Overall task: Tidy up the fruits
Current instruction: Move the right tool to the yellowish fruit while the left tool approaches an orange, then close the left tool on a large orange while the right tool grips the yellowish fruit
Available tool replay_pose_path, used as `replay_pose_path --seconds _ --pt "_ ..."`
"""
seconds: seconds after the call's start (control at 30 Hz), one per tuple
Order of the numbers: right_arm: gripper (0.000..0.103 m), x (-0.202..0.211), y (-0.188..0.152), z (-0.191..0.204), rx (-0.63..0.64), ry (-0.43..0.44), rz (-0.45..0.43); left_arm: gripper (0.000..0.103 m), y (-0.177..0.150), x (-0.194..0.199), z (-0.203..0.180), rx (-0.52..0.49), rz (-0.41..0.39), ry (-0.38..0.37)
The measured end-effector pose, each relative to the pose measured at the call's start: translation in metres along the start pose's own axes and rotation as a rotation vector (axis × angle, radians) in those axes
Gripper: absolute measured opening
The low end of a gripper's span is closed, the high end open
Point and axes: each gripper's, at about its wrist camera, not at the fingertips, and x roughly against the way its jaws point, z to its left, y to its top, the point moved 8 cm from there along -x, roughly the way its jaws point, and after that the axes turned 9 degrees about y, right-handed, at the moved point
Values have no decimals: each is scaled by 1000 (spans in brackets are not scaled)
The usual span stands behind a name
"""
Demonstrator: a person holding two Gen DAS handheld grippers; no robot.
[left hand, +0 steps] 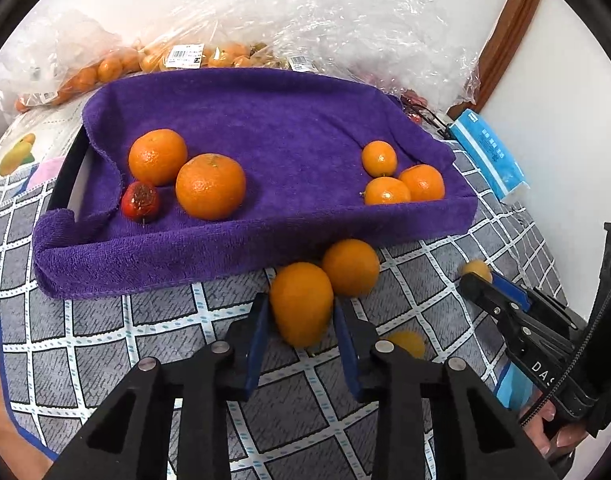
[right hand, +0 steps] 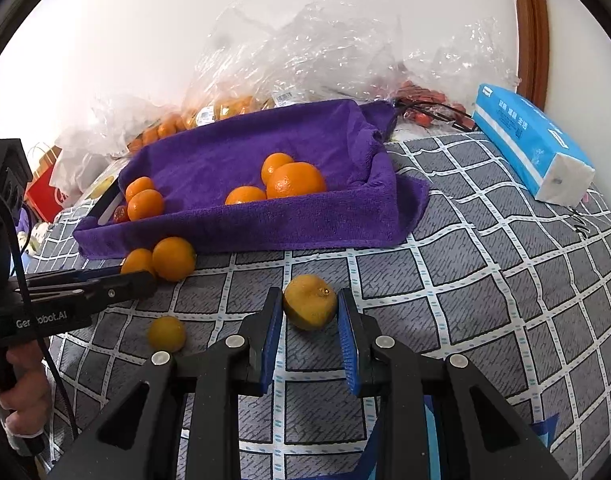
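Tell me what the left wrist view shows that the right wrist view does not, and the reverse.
Only the left wrist view: the left hand-held gripper closed around an orange, and the fruit-print paper at far left.

Only the right wrist view: the right hand-held gripper around a yellowish orange, and a red bag.

Both: the purple towel tray holding oranges, the checked cloth, the blue tissue pack, and the plastic bags.

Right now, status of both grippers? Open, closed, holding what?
Left gripper: closed on an orange in front of the purple towel-lined tray.
Right gripper: closed around a yellowish orange on the checked cloth.
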Motion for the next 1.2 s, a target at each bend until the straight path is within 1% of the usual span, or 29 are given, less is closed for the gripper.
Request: replay_pose_path --seconds 0.2,0.37,0.5,0.6,0.67,0.8,1.0,1.2 --pt "27 0 0 0 -2 -2 -1 30 -2 7 10 24 -8 3" --pt "27 -1 -1 0 0 -11 3 30 -6 19 33 61 -26 32" --pt "27 -2 -1 -1 2 -21 10 30 -10 27 60 103 -39 75" --pt "27 -3 -1 -2 7 -26 13 30 -11 31 75 106 -65 116" --pt "27 -4 -2 -2 12 -45 21 30 -10 30 81 111 -79 131" --pt "27 -9 -3 0 32 -74 43 30 -12 22 86 113 -82 152" --pt "29 -16 -4 1 71 -143 76 30 -11 19 83 87 -127 165" --pt "28 -18 -3 0 68 -168 72 30 -13 19 86 105 -148 139"
